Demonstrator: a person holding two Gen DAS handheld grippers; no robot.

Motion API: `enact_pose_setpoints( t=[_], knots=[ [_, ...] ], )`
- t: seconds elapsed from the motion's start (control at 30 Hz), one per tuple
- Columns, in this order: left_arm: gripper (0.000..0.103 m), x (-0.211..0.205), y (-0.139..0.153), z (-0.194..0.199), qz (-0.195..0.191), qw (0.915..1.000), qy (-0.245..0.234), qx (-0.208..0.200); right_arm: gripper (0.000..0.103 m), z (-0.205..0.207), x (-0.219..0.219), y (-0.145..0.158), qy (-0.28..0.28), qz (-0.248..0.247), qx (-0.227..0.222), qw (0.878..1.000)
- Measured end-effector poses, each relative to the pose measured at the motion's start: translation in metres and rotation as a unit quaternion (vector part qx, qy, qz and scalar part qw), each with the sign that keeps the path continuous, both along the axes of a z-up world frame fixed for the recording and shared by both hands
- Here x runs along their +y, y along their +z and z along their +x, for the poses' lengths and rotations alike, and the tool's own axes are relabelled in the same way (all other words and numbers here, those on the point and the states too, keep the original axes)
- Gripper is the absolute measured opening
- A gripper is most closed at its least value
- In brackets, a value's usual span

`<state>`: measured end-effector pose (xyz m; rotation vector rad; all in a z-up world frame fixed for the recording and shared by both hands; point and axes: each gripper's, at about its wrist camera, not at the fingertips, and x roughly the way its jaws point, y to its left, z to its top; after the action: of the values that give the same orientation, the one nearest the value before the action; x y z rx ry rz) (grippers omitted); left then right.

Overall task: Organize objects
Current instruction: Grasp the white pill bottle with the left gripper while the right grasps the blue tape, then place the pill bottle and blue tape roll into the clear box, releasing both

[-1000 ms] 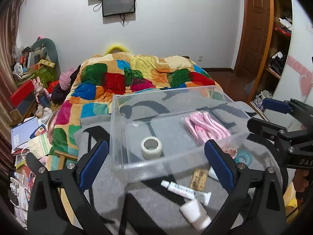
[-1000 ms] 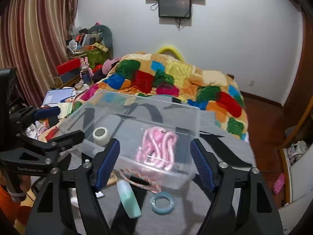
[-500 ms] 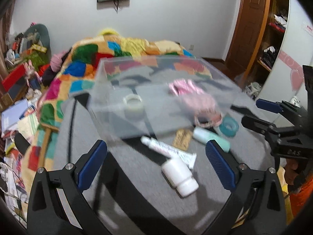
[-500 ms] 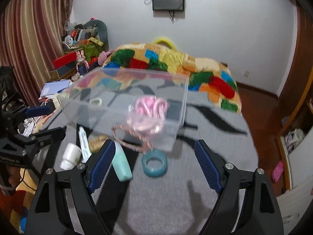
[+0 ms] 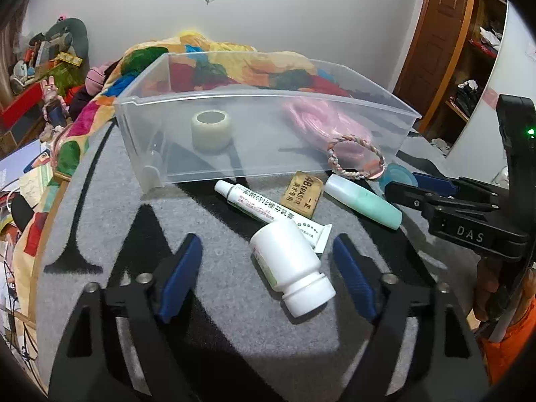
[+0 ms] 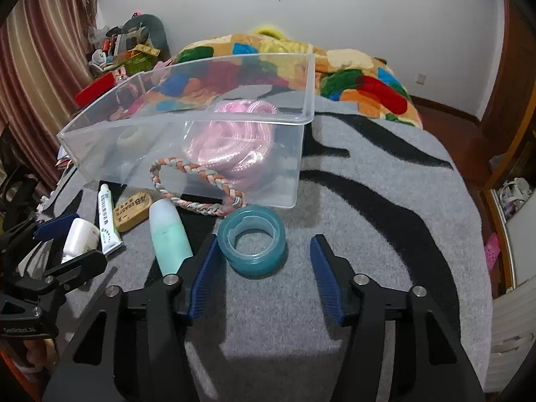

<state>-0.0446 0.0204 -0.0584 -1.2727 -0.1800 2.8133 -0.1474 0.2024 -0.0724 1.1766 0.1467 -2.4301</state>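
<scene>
Beside the tube, eraser reads "4B ERASER".

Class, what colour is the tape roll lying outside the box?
Translucent teal tape roll; right wrist view shows it best.

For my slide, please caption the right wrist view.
Open right gripper approaches teal tape roll lying before the clear bin.

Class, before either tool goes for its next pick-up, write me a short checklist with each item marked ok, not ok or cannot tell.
1. Left tool open: ok.
2. White bottle lies between its fingers: ok.
3. Right tool open: ok.
4. Blue tape roll centred between its fingers: not ok, it sits against the left one.
5. Clear bin has room: ok.
6. Bottle cap tight: cannot tell.
</scene>
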Motion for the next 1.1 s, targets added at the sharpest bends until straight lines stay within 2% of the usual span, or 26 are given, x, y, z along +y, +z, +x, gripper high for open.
enact_pose_setpoints(
  t=[0.03,0.1,0.17,0.2,0.23,0.5,0.93,1.1],
  knots=[
    [0.069,-0.001,0.000,0.001,0.000,1.0000,0.001,0.001,0.036,0.001,0.000,0.001,0.000,-0.001,0.002,1.000],
    [0.063,-0.003,0.001,0.003,0.005,1.0000,0.004,0.004,0.036,0.004,0.000,0.001,0.000,-0.005,0.004,1.000],
    [0.049,-0.005,0.002,0.004,0.010,0.9999,0.003,0.007,0.036,0.007,0.001,0.002,0.000,-0.008,0.007,1.000],
    [0.036,-0.005,0.002,0.005,0.012,0.9999,0.001,0.007,0.036,0.009,0.001,0.002,0.001,-0.010,0.008,1.000],
    [0.031,-0.006,0.002,0.005,0.014,0.9999,-0.003,0.004,0.036,0.011,0.001,0.004,0.000,-0.012,0.010,1.000],
    [0.029,-0.011,0.016,0.015,0.009,0.9996,-0.002,0.029,0.036,0.032,0.004,0.028,0.013,-0.028,0.039,0.999],
    [0.029,-0.031,0.094,0.004,-0.003,0.9928,0.005,0.120,0.036,0.038,-0.013,0.102,0.034,-0.064,0.118,0.990],
    [0.029,-0.037,0.108,-0.016,-0.003,0.9926,0.003,0.122,0.036,0.027,-0.030,0.119,0.042,-0.061,0.134,0.988]
  ],
)
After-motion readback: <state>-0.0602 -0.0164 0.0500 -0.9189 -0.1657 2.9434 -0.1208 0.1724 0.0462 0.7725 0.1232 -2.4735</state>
